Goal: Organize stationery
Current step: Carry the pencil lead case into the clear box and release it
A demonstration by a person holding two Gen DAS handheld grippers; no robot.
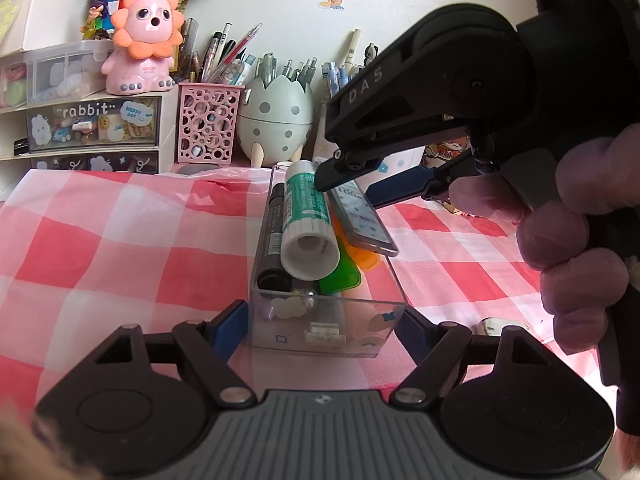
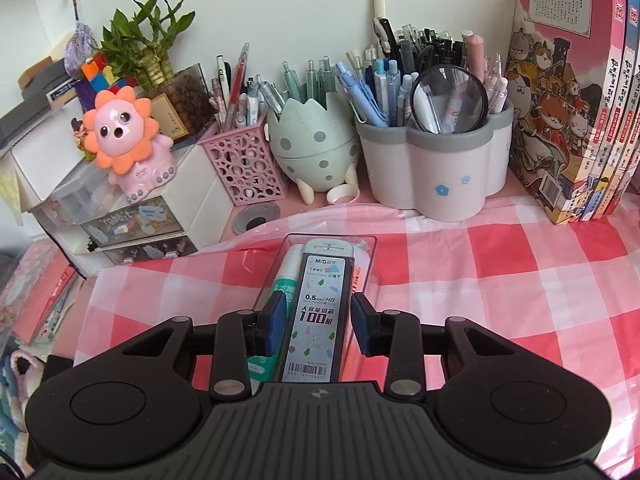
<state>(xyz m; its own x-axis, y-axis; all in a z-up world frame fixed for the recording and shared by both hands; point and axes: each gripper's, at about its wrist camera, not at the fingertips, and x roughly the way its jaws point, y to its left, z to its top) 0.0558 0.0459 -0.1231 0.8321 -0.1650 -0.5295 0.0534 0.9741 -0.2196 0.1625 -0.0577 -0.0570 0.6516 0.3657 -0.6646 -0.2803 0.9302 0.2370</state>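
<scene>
Lead case (image 2: pixel 318 312), long axis up-frame, lies between the spread right hand-held gripper (image 2: pixel 319 318) fingers, atop the box (image 1: pixel 320 326); left hand-held gripper (image 1: pixel 320 330) straddles it, spread.

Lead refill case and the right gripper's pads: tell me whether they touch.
Apart. The right wrist view shows bare gaps between the lead refill case and both pads of the right gripper, whose jaws stand open around it.

Lead case (image 2: pixel 316 312) atop glue stick (image 1: pixel 308 216) in box (image 1: pixel 320 320)

Clear glossy plastic box (image 1: pixel 320 320), seemingly thin plastic tablecloth (image 1: pixel 120 240)
</scene>
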